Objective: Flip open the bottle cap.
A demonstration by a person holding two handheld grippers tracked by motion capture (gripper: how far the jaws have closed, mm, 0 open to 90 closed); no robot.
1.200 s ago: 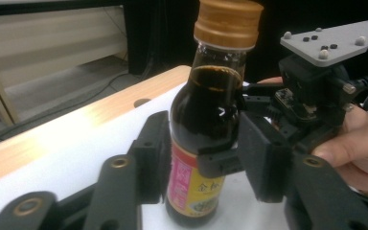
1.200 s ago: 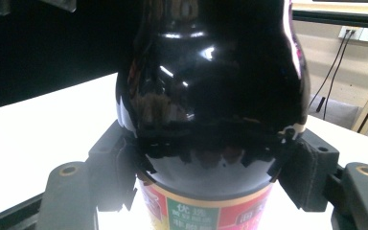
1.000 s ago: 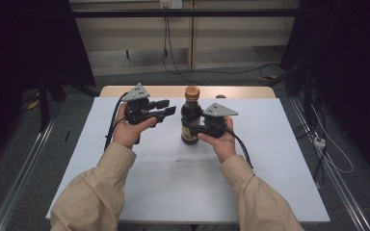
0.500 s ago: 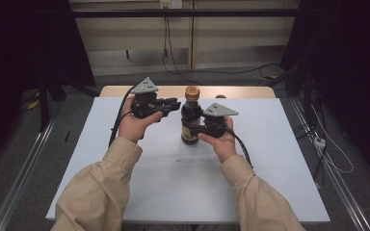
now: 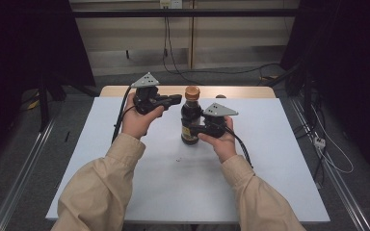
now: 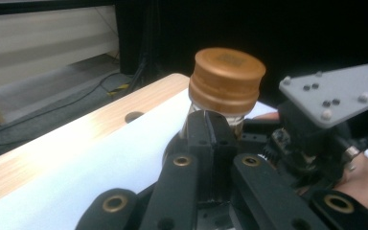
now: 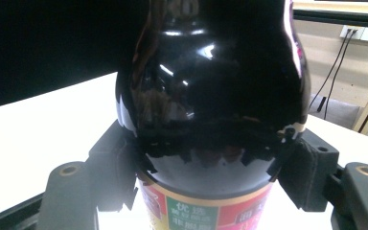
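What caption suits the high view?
Right tool grips a dark bottle upright on the table; left tool nears its brown cap.

Bright table, dark surroundings, soft close-ups.
From the high view, even overhead light falls on the white table [image 5: 279,159] while both far corners sink into black; shadows are faint. In the left gripper view the table blows out to glare and the near tongs [image 6: 210,129] blur. In the right gripper view the glossy bottle [image 7: 211,96] carries sharp white highlights and reflections.
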